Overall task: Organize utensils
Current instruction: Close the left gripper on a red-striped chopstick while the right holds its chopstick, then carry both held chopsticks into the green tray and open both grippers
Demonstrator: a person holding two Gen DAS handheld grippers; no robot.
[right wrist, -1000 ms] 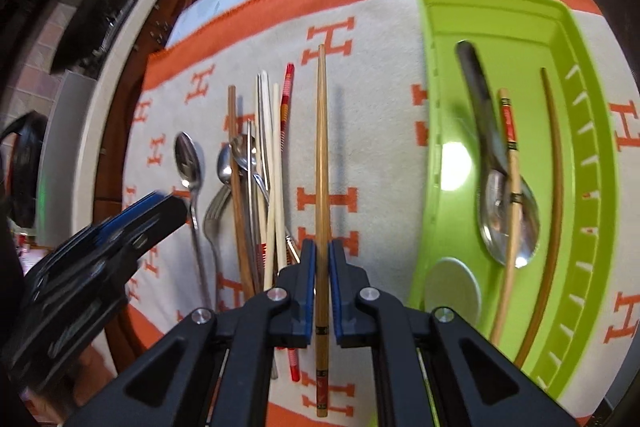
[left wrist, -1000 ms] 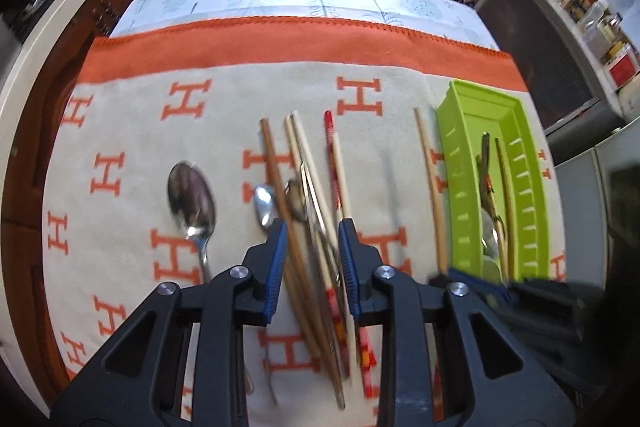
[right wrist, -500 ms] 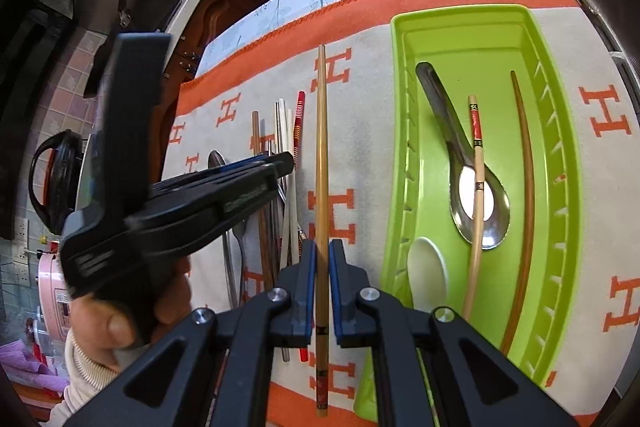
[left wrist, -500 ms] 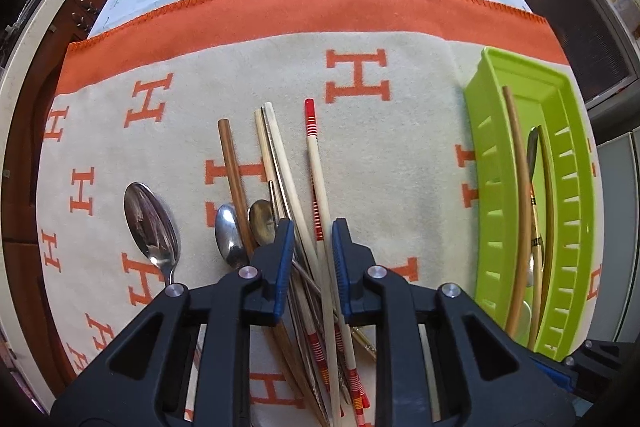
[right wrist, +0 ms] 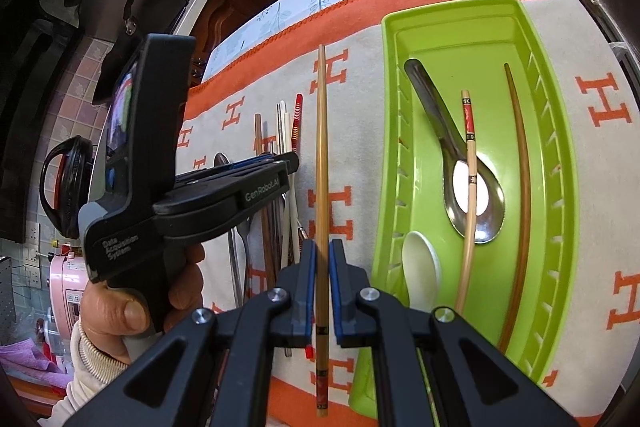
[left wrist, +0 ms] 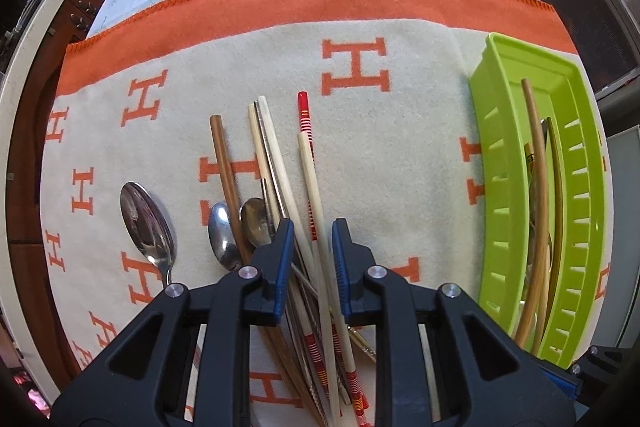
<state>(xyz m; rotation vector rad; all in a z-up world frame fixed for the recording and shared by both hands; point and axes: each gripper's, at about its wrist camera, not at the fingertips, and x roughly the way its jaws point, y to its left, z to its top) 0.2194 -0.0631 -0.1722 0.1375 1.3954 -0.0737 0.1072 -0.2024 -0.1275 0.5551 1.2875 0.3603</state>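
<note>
Your right claw point(right wrist: 320, 253) grips 1 bamboo chopstick point(right wrist: 321, 147) left of the green tray point(right wrist: 560, 155). Your left claw point(left wrist: 312, 239) hangs open over the utensil pile point(left wrist: 276, 179) on the counter cloth point(left wrist: 400, 155).

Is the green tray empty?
No, the green tray holds a metal spoon, a white spoon and chopsticks.

one green tray point(right wrist: 560, 163), four metal spoons point(left wrist: 148, 223)
</note>
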